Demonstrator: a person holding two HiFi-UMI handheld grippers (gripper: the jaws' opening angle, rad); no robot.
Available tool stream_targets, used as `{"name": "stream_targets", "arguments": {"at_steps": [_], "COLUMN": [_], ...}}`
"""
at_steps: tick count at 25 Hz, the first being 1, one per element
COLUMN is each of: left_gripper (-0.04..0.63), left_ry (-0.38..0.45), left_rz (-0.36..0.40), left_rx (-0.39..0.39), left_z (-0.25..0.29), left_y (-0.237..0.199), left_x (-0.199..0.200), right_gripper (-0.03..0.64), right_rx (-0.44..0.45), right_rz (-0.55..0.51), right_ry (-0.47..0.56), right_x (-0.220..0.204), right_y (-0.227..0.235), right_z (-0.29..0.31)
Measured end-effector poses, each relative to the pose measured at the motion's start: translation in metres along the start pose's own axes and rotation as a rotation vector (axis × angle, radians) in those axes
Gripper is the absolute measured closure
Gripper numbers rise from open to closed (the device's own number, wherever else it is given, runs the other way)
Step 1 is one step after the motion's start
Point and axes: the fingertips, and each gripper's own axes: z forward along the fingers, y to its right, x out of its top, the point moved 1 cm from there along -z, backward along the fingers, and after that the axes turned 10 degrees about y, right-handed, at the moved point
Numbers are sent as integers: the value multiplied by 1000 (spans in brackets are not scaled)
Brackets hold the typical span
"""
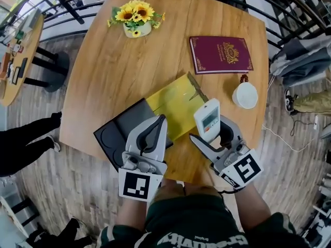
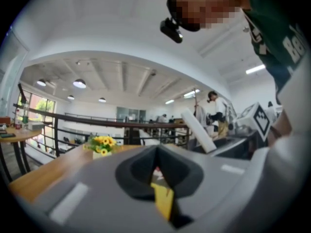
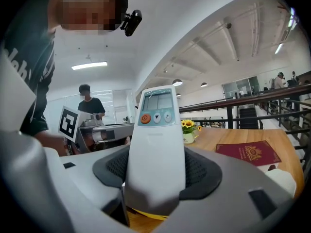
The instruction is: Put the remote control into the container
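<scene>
"Two hand-held grippers are in view. State of each?"

"The right hand-held gripper (image 1: 209,133) is clamped on the lower body of the remote control (image 1: 207,120). The left hand-held gripper (image 1: 161,121) has its jaws together, with nothing seen between them."

"Where is the remote?"

"Held above the tabletop (image 1: 119,61), just right of the yellow container (image 1: 173,105)."

"How should the step be done?"

"Carry the remote left over the container's open face, lower it flat, then release (keep the left unit out of the path)."

"How is the remote identified?"

"White tapered body, small display, one orange button beside two grey ones."
</scene>
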Motion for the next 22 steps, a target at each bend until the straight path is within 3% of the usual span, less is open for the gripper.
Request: {"name": "stream_targets", "arguments": {"at_steps": [22], "left_gripper": [600], "left_ry": [-89], "left_rz": [-5], "left_rx": [5], "left_z": [14], "left_y": [-17], "left_x": [-60], "right_gripper": [321], "right_rx": [34], "right_rz": [0], "right_ry": [-205], "right_x": [-87], "right_y": [28], "right_z": [49]}}
